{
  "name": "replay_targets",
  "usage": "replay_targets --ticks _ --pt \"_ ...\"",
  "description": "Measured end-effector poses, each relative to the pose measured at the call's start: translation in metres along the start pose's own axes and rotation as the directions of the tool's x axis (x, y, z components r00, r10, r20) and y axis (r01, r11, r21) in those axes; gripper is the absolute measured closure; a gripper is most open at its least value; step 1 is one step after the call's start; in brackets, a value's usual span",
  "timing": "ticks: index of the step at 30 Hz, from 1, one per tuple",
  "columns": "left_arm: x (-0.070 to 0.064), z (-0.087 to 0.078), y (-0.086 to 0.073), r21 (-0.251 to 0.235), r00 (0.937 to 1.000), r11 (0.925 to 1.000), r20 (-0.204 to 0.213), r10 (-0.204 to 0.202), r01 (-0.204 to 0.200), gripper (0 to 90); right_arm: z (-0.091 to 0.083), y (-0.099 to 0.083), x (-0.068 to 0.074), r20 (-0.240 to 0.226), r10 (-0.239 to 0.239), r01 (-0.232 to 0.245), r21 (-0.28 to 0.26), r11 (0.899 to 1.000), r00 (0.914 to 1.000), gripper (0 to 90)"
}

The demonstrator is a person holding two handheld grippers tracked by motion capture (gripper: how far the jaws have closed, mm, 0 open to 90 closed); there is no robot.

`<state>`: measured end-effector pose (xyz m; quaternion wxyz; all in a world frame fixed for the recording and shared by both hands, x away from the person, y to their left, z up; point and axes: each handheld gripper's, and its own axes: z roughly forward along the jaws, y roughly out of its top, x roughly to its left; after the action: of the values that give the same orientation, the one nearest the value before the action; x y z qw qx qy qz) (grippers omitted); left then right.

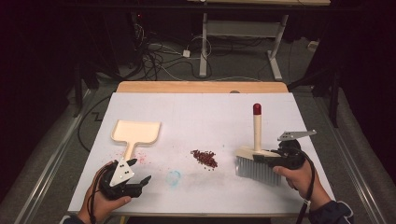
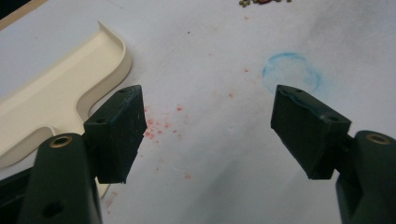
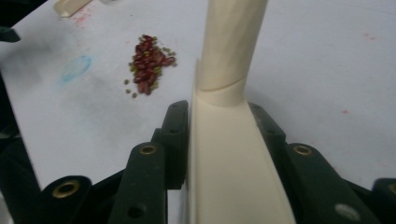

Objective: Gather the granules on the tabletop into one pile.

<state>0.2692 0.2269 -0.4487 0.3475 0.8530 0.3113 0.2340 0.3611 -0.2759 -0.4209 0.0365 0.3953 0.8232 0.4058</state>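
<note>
— Where's the brush right now?

— The right gripper (image 1: pixel 275 156) has it: the jaws are clamped on either side of the cream head of the brush (image 1: pixel 256 154), near the right edge of the white table (image 1: pixel 210 112). Its bristles touch the tabletop and the handle stands up, capped with a dark red tip. In the right gripper view the head runs straight up between the two black jaws.

— And the other one?

— The left gripper (image 1: pixel 135 175) sits at the near left, jaws spread wide with nothing between them. It rests low over the table, just near of the dustpan (image 1: pixel 136 133) — the pan lies flat, handle pointing toward the person.

— What is there to sweep?

— A small pile of dark red beans (image 1: pixel 204 157) with a few greenish ones mixed in, lying between the dustpan and the brush, closer to the brush. A faint blue ring stain (image 2: pixel 292 72) marks the table ahead of the left gripper, and pink specks (image 2: pixel 156 128) dot the surface by the dustpan handle.
</note>
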Motion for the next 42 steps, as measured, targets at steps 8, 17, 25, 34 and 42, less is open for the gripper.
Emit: replay_targets --ticks 8,17,25,34,42 --pt "-0.003 0.003 0.0 0.016 0.9998 0.9998 0.013 0.013 -0.013 25.5 0.009 0.018 -0.034 0.063 0.052 -0.053 0.025 0.998 0.9967 49.2" --pt "-0.004 0.006 0.0 0.034 0.9994 0.9991 0.027 0.024 -0.025 25.5 0.021 0.03 -0.068 0.271 0.065 -0.074 0.022 0.997 0.9603 67.8" --pt "-0.005 0.008 0.0 0.042 0.999 0.9986 0.032 0.031 -0.032 25.5 0.047 0.03 -0.07 0.453 -0.03 -0.026 0.116 0.993 0.8912 76.2" --pt "-0.004 0.006 0.0 0.035 0.9992 0.9989 0.027 0.029 -0.03 25.5 0.054 0.029 -0.072 0.48 -0.026 -0.035 0.117 0.993 0.8769 70.9" --pt "-0.003 0.005 0.001 0.026 0.9992 0.999 0.015 0.037 -0.037 25.5 0.036 0.035 -0.059 0.465 -0.059 0.069 -0.006 0.998 0.8834 61.5"
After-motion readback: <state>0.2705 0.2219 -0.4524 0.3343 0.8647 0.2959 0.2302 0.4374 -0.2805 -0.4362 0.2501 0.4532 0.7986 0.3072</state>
